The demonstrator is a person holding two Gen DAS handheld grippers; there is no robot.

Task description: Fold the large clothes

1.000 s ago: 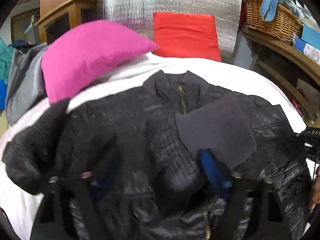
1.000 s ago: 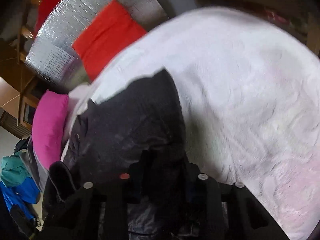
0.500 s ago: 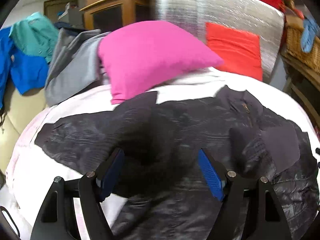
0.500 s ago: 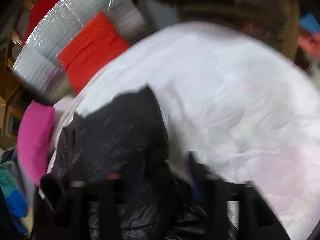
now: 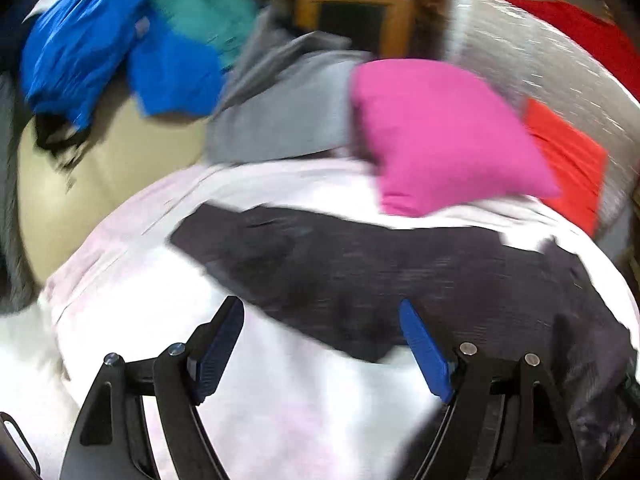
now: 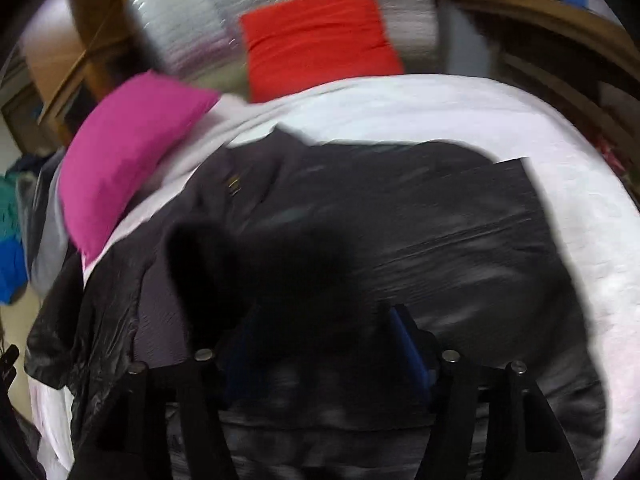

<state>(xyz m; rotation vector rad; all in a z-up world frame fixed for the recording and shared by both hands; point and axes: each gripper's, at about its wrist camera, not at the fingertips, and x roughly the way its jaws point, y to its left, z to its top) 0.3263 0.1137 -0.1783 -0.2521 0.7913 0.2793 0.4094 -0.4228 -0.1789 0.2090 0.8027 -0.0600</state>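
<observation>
While both tools (image 5: pixel 320 344) (image 6: pixel 324 340) gape empty, the sleeve (image 5: pixel 280 256) may bunch if the jacket (image 6: pixel 400 240) is pinched carelessly

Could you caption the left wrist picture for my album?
Open left gripper over a white bed, black jacket spread before a pink pillow.

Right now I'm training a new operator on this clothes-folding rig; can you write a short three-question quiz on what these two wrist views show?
1. True or false: the left gripper is clamped on the black quilted jacket.
2. Which cushion touches the jacket's outstretched sleeve? A) bright pink cushion B) red-orange cushion C) neither
3. Fill in: the jacket lies on a ____ bedcover.

Key
1. False: its blue pads stand wide apart over bare cover.
2. C: cover shows between both cushions and the sleeve.
3. White, faintly pink.
</observation>
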